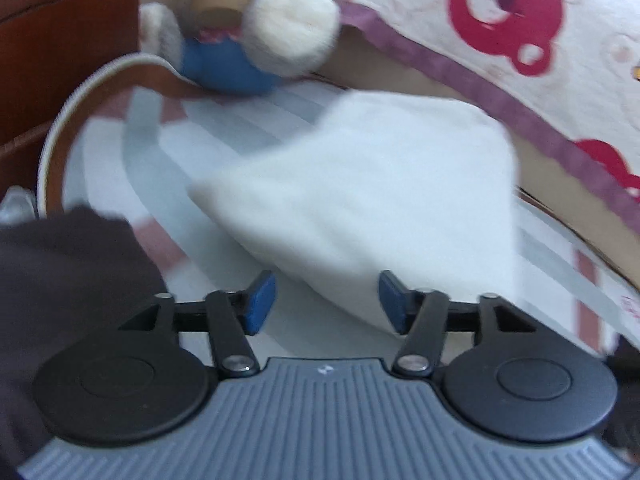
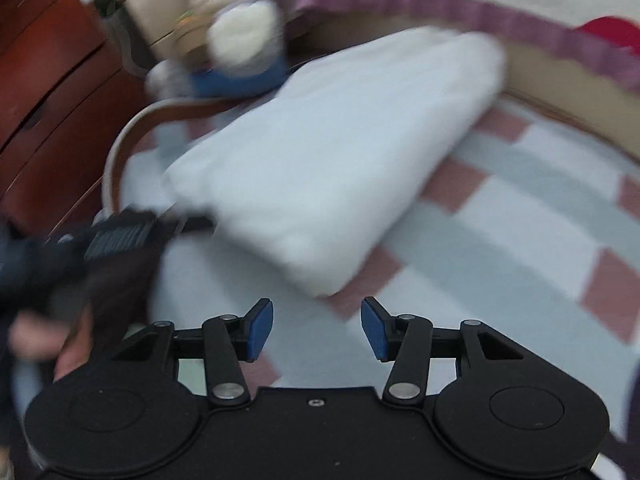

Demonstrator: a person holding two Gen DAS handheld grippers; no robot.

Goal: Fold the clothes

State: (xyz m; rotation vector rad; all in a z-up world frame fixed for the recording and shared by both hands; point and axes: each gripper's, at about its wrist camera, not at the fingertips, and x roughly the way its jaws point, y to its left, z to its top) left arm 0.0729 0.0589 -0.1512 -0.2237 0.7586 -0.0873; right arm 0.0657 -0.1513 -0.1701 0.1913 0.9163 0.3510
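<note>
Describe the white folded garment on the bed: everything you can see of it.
The white folded garment is a thick, soft-looking bundle, folded into a rough rectangle with rounded edges; blur hides any seams or print. It lies flat on the checked bedsheet, its long side running diagonally away from both cameras. Its far end reaches toward the plush toy. The left hand-held gripper is open with the near corner just ahead of its fingers; contact cannot be told. The right hand-held gripper is open and apart from it.

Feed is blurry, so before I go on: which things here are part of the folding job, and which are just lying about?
Job: folded white cloth, left gripper and right gripper, both open.

Lying about: plush toy, bear-print blanket, checked sheet, dark cloth.
</note>
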